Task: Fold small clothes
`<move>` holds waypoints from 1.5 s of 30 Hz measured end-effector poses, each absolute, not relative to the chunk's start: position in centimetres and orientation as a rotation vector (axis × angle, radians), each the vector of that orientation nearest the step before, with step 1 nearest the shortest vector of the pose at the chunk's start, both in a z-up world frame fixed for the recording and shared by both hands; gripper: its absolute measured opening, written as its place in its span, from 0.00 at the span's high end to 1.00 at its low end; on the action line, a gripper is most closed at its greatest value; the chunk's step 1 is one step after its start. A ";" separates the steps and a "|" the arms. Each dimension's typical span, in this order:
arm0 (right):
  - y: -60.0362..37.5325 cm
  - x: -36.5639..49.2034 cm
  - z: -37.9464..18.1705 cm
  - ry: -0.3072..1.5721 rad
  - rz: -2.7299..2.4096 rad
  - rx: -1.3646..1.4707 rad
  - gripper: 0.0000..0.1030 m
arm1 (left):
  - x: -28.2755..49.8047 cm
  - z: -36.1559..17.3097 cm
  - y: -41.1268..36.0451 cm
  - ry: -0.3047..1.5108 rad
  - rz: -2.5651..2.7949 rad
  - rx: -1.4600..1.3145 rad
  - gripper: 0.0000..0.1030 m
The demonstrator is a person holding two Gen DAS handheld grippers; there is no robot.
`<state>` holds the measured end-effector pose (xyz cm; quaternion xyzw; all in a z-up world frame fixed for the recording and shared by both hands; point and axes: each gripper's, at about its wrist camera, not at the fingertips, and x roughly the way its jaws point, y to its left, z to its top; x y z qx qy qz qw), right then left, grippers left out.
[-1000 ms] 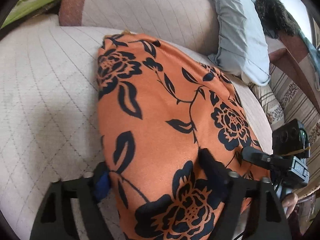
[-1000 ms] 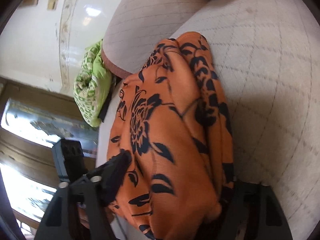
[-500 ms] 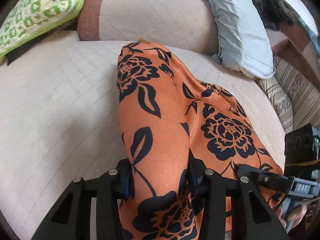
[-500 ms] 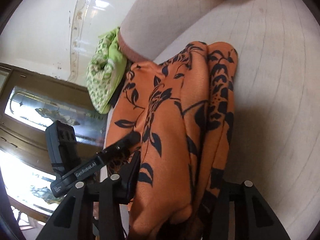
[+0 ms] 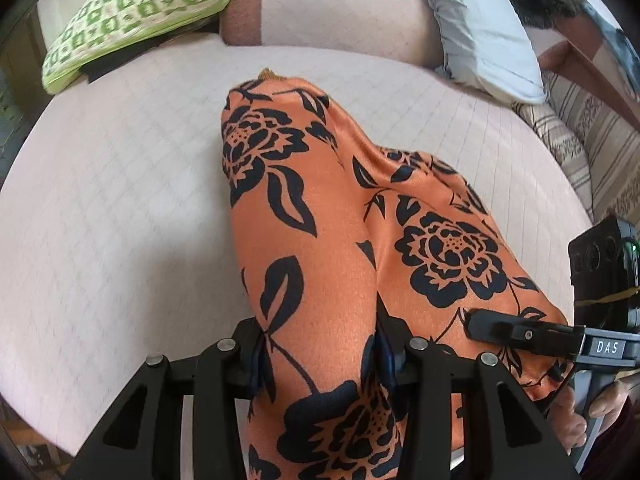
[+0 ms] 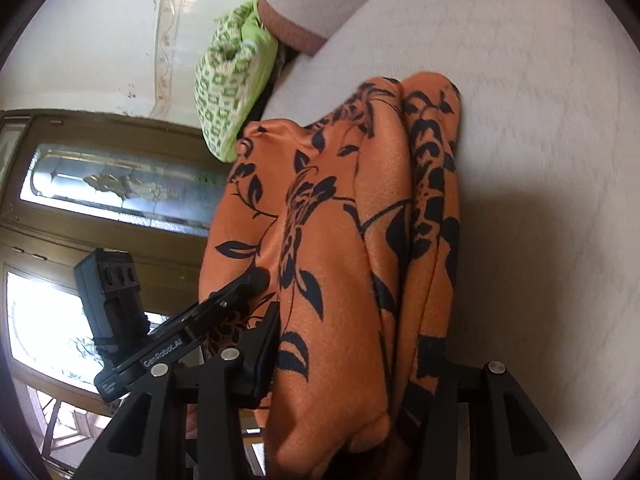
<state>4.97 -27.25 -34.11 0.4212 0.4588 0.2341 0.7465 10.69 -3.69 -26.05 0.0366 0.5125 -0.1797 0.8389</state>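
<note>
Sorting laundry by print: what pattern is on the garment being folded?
Orange garment with black flowers and leaves; clearest in the left wrist view.

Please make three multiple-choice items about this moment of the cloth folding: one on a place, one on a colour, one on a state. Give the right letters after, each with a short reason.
1. Where does the far end of the cloth lie?
A. on the sofa seat
B. on a wooden floor
C. inside a basket

2. What colour is the pattern on the orange cloth?
A. white
B. black
C. blue

3. What is the state of the left claw?
A. open, away from the cloth
B. shut on the cloth
C. shut on the pillow

Answers:
1 A: in the left wrist view the cloth runs over the quilted sofa seat, short of the grey pillow and the green cushion.
2 B: the flowers and leaves are black.
3 B: the fabric is pinched into a ridge between both fingers; the right claw holds the cloth too.
</note>
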 end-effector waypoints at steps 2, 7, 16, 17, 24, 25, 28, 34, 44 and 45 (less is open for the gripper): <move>-26.1 3.7 -34.4 1.012 0.510 0.908 0.54 | 9.4 -26.3 -2.8 1.075 -0.376 0.072 0.56; -24.3 1.7 -34.7 1.016 0.508 0.894 0.54 | 8.3 -26.1 -1.9 1.056 -0.374 0.062 0.57; -21.8 1.0 -34.5 1.005 0.474 0.826 0.54 | 7.5 -26.4 -1.2 1.018 -0.367 0.089 0.57; -21.7 1.0 -34.5 1.003 0.471 0.824 0.54 | 7.5 -26.5 -1.3 1.012 -0.368 0.092 0.57; -20.6 1.3 -34.3 0.990 0.445 0.802 0.54 | 7.4 -26.5 -1.6 0.982 -0.370 0.118 0.57; -20.5 1.3 -34.3 0.988 0.442 0.798 0.54 | 7.4 -26.6 -1.6 0.978 -0.371 0.123 0.57; -20.1 1.1 -34.2 0.982 0.429 0.782 0.54 | 7.3 -26.7 -1.7 0.967 -0.370 0.139 0.57; -19.6 1.1 -34.1 0.972 0.410 0.728 0.54 | 7.1 -26.7 -1.6 0.954 -0.371 0.153 0.56; -19.4 1.1 -34.6 0.973 0.396 0.711 0.55 | 6.8 -26.7 -1.8 0.936 -0.359 0.181 0.56; -19.4 1.1 -34.6 0.972 0.394 0.705 0.55 | 6.8 -26.8 -1.8 0.936 -0.357 0.180 0.56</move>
